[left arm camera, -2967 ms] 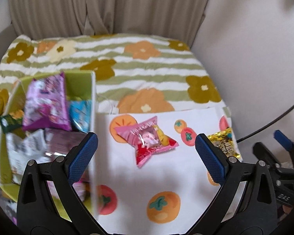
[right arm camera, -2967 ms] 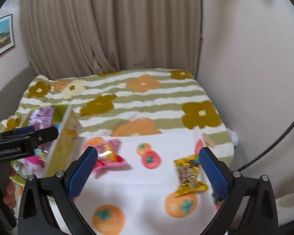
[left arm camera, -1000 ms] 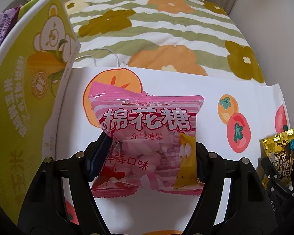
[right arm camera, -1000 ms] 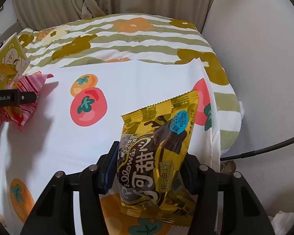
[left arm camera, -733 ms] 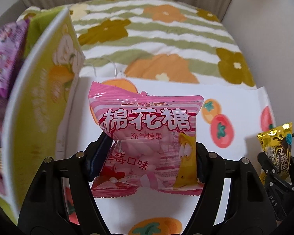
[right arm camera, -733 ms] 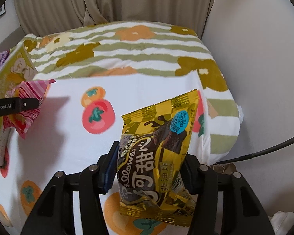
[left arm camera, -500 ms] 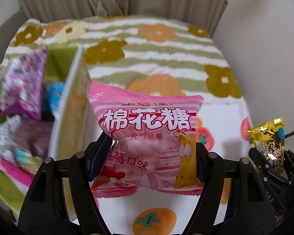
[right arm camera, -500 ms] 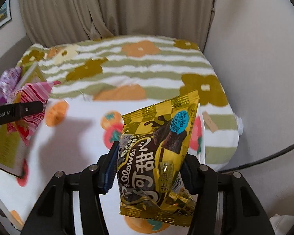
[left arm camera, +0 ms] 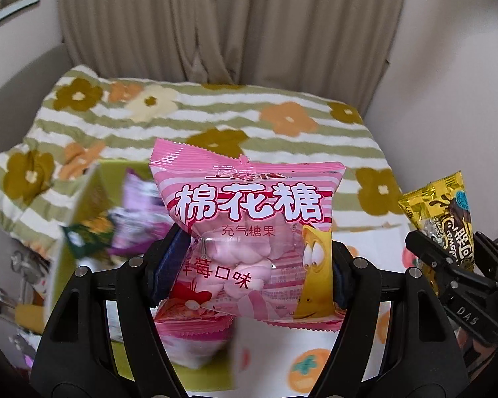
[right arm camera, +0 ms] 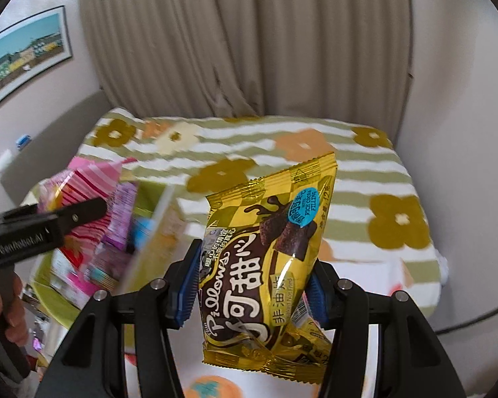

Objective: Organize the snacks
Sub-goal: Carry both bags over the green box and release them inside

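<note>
My left gripper (left arm camera: 249, 265) is shut on a pink marshmallow packet (left arm camera: 249, 219) and holds it in the air above the green snack box (left arm camera: 79, 205). The box holds several packets, among them a purple one (left arm camera: 139, 212). My right gripper (right arm camera: 252, 285) is shut on a yellow chocolate pillow packet (right arm camera: 265, 258), also raised. In the right wrist view the left gripper (right arm camera: 40, 232) with the pink packet (right arm camera: 83, 182) is over the box (right arm camera: 156, 232). In the left wrist view the right gripper (left arm camera: 455, 265) with the yellow packet (left arm camera: 445, 212) is at the right.
The box stands on a white cloth with persimmon prints (left arm camera: 308, 364) over a striped flower blanket (left arm camera: 282, 122). A beige curtain (right arm camera: 249, 39) hangs behind. A wall (right arm camera: 458, 99) is close on the right, and a black cable (right arm camera: 474, 321) runs there.
Both grippers closed on their packets on the cloth, then lifted them. They have since moved up and to the left, so the box now lies below the left gripper.
</note>
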The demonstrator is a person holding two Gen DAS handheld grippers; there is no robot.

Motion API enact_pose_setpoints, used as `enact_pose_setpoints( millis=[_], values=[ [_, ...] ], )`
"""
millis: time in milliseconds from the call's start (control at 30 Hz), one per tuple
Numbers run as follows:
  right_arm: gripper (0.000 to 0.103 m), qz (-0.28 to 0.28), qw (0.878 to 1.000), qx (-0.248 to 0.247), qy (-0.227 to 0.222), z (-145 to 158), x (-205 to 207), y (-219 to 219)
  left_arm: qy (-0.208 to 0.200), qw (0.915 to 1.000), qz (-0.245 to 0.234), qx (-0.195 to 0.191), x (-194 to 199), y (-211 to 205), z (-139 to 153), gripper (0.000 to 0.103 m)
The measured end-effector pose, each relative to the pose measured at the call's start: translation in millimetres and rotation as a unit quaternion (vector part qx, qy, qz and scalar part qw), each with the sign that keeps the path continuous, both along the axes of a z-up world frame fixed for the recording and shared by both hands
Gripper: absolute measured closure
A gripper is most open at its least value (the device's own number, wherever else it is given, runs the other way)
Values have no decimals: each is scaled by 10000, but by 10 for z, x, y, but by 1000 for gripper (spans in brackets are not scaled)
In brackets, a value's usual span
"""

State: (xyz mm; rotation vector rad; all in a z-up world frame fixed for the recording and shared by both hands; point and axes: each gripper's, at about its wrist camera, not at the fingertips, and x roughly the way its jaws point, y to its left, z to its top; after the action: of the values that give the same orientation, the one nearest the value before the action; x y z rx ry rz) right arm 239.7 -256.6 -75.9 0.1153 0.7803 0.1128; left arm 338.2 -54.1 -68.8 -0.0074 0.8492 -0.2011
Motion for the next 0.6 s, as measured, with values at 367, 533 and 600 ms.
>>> enact_pose_setpoints(
  millis=[367,533,600],
  values=[
    [52,566,9979,301,-75,170,379,1174,2,9998,162,91,396,1253,91,34],
    [52,551,9978,369,90,53,535,1532,178,9997,-7,177,700,1528,-88,34],
    [52,532,9978,351,166,9,562,1651,277,9995,-55,165,827,1603,-171,34]
  ],
)
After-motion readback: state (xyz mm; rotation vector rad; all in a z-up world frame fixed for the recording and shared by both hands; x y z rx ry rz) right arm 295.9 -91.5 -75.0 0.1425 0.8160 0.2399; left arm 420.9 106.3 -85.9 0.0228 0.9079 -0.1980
